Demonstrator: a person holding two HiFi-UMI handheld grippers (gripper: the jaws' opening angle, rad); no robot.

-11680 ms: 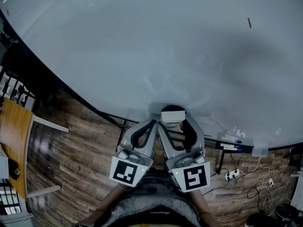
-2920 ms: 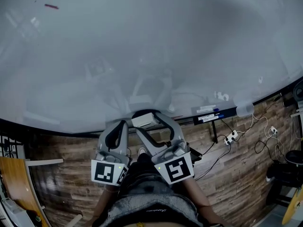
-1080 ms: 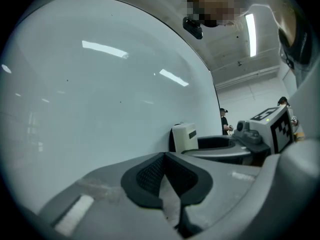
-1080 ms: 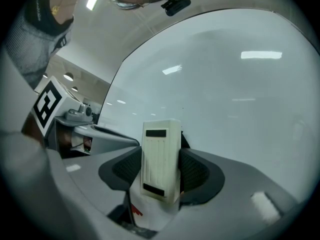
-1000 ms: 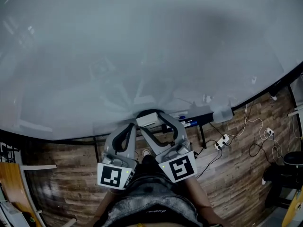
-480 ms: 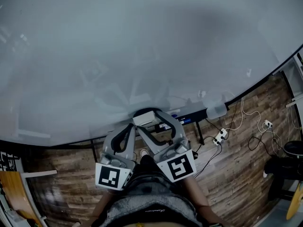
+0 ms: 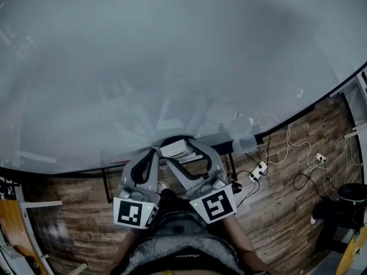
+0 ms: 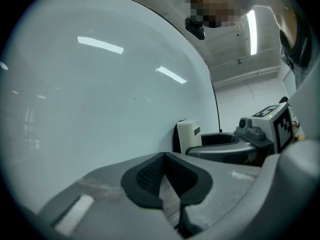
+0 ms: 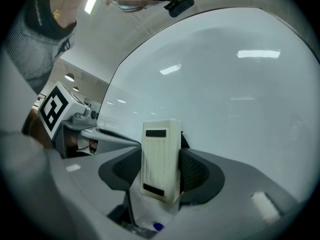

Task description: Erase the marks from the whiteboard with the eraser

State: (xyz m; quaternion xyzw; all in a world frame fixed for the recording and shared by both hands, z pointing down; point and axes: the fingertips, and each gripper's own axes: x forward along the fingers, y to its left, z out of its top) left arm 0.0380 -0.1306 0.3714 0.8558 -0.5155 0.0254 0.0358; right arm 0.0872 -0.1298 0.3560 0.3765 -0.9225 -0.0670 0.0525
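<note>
One wide whiteboard (image 7: 172, 50) fills most of the head view. Right claw (image 9: 159, 176) clamps the white eraser (image 9: 161, 144) upright near the board's lower edge. Left claw (image 8: 164, 176), just beside it, is closed on nothing.

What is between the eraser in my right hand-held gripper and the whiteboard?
Nothing visible. The white rectangular plastic eraser, clamped in the right hand-held gripper, faces the glossy white whiteboard directly; the shut, empty left hand-held gripper sits beside it, not between.
</note>
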